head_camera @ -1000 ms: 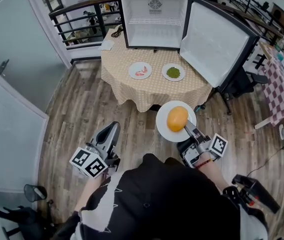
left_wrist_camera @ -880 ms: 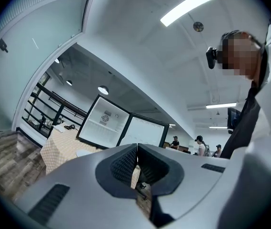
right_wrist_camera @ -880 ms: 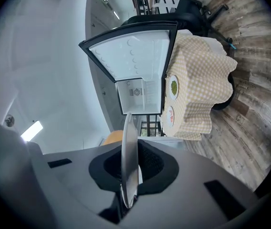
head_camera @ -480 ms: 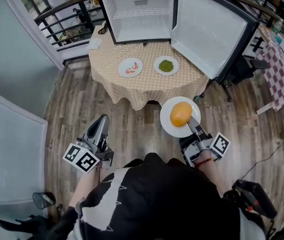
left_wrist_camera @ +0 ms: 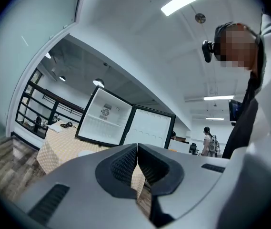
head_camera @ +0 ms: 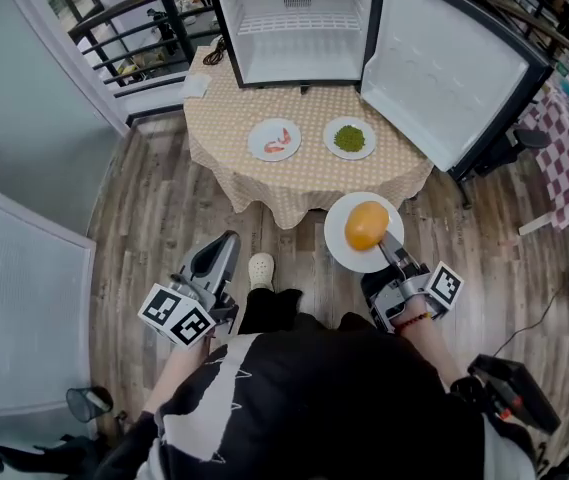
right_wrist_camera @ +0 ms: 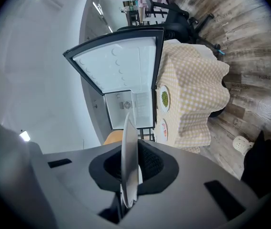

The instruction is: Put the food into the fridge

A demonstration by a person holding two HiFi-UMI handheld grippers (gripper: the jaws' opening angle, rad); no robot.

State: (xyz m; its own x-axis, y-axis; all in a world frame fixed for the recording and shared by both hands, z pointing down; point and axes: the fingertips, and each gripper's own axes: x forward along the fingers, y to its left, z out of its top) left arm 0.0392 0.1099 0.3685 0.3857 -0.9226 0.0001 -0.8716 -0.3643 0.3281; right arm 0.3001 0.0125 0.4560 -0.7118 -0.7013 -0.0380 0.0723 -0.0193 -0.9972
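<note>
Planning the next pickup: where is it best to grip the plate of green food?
Pinch the plate at its near rim, coming level from the table's front: it lies flat, the green food sits in its middle, and the open fridge blocks the far side.

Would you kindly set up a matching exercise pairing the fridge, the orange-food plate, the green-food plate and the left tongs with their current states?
Things:
1 fridge
2 orange-food plate
3 green-food plate
4 left tongs

States:
A shut on nothing
B next to the pink-food plate
C door open
D gripped by the right tongs

Pairs: 1-C, 2-D, 3-B, 4-A
</note>
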